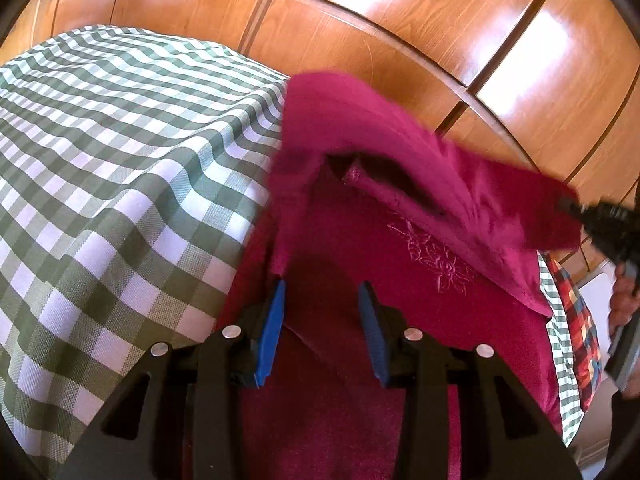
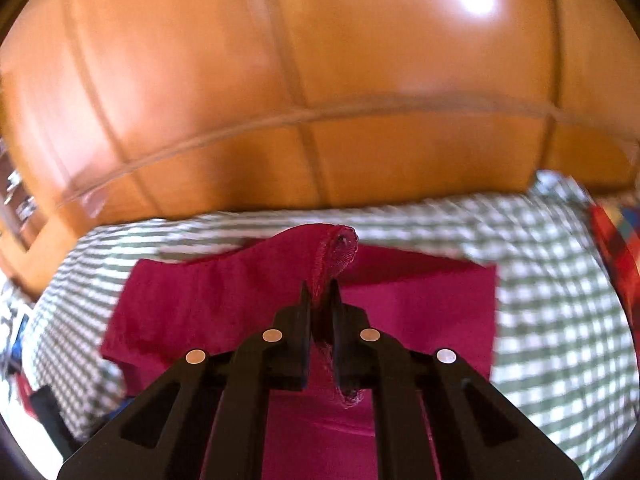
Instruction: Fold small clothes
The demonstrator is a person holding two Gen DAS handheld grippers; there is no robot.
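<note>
A magenta garment [image 1: 400,240] with an embroidered flower lies on the green-and-white checked cloth [image 1: 120,160]. My left gripper [image 1: 322,292] is open, its blue pads just above the garment's near part, holding nothing. My right gripper [image 2: 320,292] is shut on a hemmed edge of the magenta garment [image 2: 224,300] and holds it lifted above the rest of the fabric. In the left wrist view the right gripper [image 1: 568,204] shows at the far right, pulling a fold of the garment up and over.
Wooden panelled cabinet doors [image 1: 400,40] stand behind the table. A red, blue and yellow plaid item [image 1: 576,320] lies at the right edge of the checked cloth; it also shows in the right wrist view [image 2: 616,248].
</note>
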